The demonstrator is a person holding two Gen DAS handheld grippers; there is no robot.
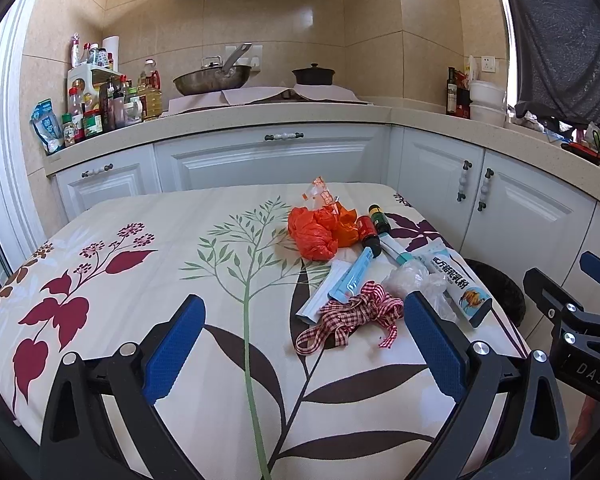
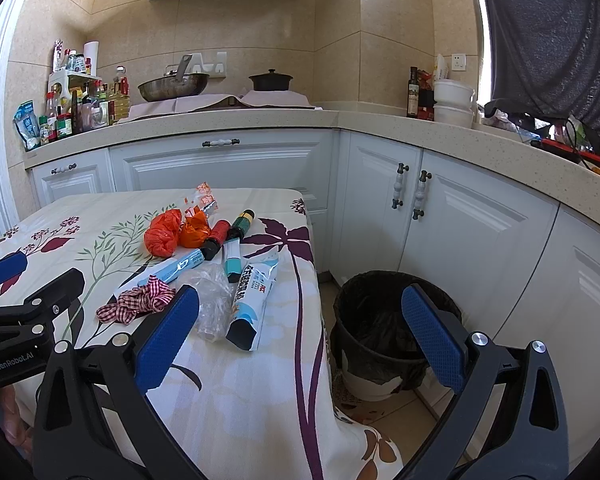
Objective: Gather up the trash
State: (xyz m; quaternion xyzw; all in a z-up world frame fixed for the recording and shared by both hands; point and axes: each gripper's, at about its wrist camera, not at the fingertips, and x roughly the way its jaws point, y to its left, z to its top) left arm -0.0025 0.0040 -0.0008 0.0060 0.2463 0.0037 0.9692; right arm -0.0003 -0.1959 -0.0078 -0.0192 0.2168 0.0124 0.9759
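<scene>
A heap of trash lies on the floral tablecloth (image 1: 140, 280): an orange plastic bag (image 1: 314, 232), a red checked ribbon (image 1: 352, 316), crumpled clear plastic (image 1: 416, 280), a blue-and-white pouch (image 1: 460, 284), two small dark bottles (image 1: 374, 226) and slim blue boxes (image 1: 350, 278). My left gripper (image 1: 304, 344) stands open just short of the ribbon, with nothing between its fingers. My right gripper (image 2: 300, 336) is open too, over the table's right edge, with the clear plastic (image 2: 212, 304) and pouch (image 2: 252, 300) ahead of it. A bin with a black liner (image 2: 384, 328) stands on the floor beside the table.
White cabinets (image 2: 460, 216) and an L-shaped counter (image 2: 260, 118) wrap around the table. On the counter are condiment bottles (image 1: 100, 108), a wok (image 1: 212, 80), a dark pot (image 1: 313, 74) and white bowls (image 2: 454, 102). A narrow strip of floor separates table and cabinets.
</scene>
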